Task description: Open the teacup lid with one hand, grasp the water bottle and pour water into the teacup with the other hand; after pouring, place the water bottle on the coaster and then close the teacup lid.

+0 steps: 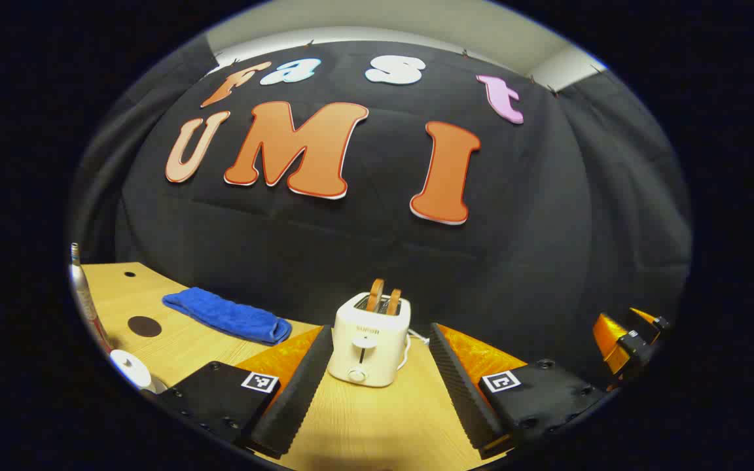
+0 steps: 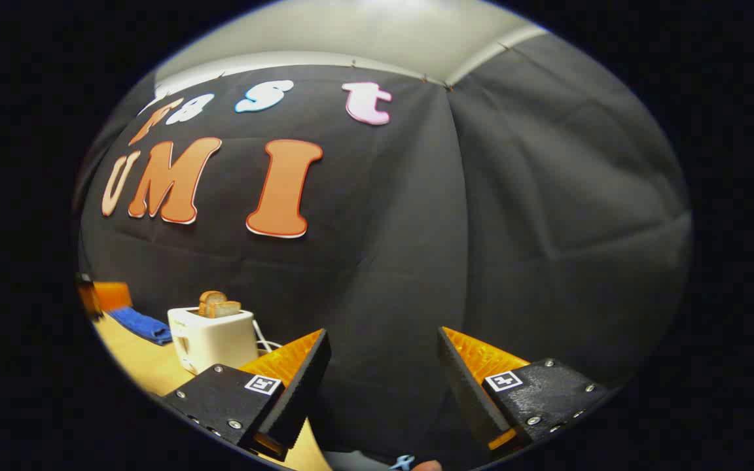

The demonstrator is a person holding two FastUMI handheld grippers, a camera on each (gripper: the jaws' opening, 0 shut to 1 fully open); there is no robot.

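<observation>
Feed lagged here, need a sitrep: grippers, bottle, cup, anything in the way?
Left gripper open, empty. Right gripper open, empty. Bottle and white lid far left on table, untouched. Toaster dead ahead of left.

bottle (image 1: 82, 294) cut by edge; teacup lid (image 1: 129, 367) partly hidden

tongs (image 2: 383, 386) spread wide, toaster (image 2: 213, 337) left

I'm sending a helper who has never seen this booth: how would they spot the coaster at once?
Start at the white toaster on the wooden table. Go left past the folded blue towel. The coaster is the flat dark brown disc lying alone on bare wood, the only round dark patch of that size.
</observation>
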